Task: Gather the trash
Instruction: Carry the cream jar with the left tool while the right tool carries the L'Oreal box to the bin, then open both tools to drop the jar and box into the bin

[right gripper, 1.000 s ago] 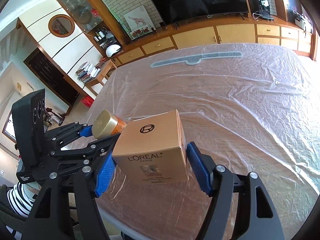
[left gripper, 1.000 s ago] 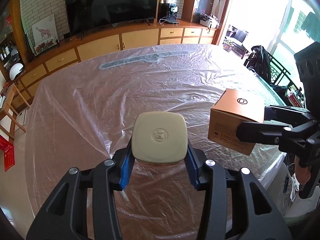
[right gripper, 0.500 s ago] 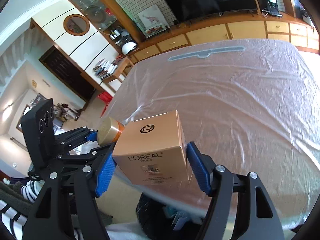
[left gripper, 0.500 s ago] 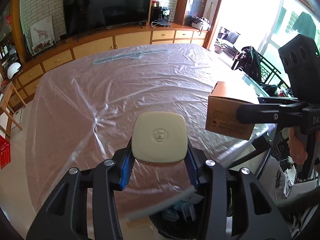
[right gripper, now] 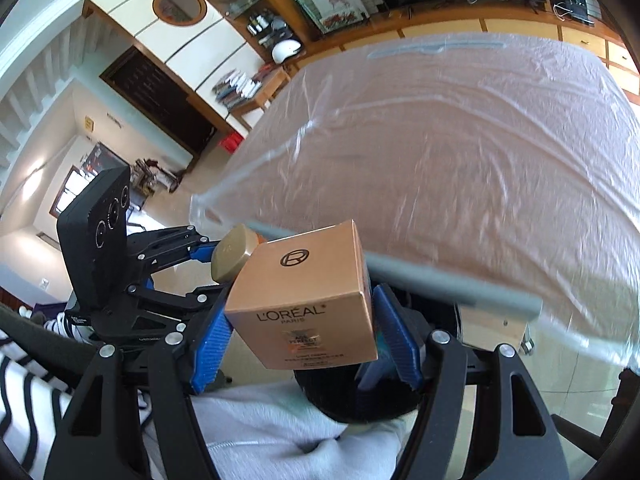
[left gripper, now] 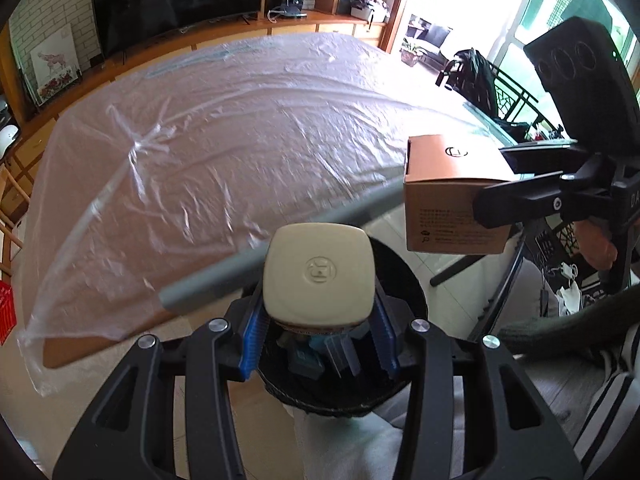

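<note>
Over the last second both grippers had drawn back from above the plastic-covered table (left gripper: 248, 128) to its near edge, so that a black trash bin (left gripper: 400, 264), unseen a second before, now lay directly beneath them. The left gripper (left gripper: 318, 336) remained clamped on a cream-capped jar (left gripper: 320, 272), its blue pads pressed against the jar's sides just under the rounded square cap, and the jar hung over the bin's open mouth, where some bluish packaging already lay. The right gripper (right gripper: 304, 338) likewise kept its hold on a copper-coloured L'Oréal carton (right gripper: 304, 300), the blue pads squeezing its left and right faces, with the carton tilted and poised above the dark bin (right gripper: 360, 396). In the left wrist view the carton (left gripper: 448, 196) showed off to the right, just beyond the grey table rim, beside the jar and apart from it. In the right wrist view the jar (right gripper: 232, 252) appeared just behind the carton's upper left corner. A striped sleeve (right gripper: 24, 400) showed at the lower left.
</note>
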Available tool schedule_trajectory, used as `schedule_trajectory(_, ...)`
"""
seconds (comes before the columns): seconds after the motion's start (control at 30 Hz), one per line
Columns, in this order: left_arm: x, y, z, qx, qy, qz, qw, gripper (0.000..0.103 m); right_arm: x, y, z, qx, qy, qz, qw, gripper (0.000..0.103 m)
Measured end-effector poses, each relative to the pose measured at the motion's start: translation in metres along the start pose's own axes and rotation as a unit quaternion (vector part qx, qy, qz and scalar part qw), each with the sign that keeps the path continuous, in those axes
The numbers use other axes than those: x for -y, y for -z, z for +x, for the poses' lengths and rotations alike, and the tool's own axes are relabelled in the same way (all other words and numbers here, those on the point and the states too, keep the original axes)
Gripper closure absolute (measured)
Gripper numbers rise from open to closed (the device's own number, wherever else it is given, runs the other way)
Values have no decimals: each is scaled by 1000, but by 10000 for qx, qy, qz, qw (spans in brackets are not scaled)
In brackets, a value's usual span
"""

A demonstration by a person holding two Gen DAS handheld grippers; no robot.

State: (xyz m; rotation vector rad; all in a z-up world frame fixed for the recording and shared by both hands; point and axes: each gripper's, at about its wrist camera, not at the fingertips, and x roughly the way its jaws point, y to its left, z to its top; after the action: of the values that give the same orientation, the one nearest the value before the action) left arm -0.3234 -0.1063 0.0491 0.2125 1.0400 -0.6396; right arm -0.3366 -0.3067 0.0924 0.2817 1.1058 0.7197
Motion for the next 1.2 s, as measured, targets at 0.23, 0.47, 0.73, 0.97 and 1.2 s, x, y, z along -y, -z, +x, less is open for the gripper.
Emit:
schedule_trajectory(0.23, 9, 21, 25, -326, 38, -79, 9994, 56, 5, 27, 24, -427, 269, -45, 9987, 35)
schedule_trajectory(0.47, 11, 37, 59, -663, -93, -165, 9976, 56, 17, 41, 54, -696, 514, -4, 9962, 35)
schedule_trajectory(0.73, 5, 43, 88, -936, -236, -212, 9951, 56, 31, 52, 78, -859, 692, 51, 9939, 35)
schedule_trajectory(0.97, 6, 42, 99, -999, -186, -171, 9947, 55, 39, 53, 83, -872, 735, 148, 9934, 35)
schedule_trajectory(1.2, 8, 36, 90, -839, -199, -126, 9962, 20, 41, 50, 73, -723, 678, 398, 9943, 18)
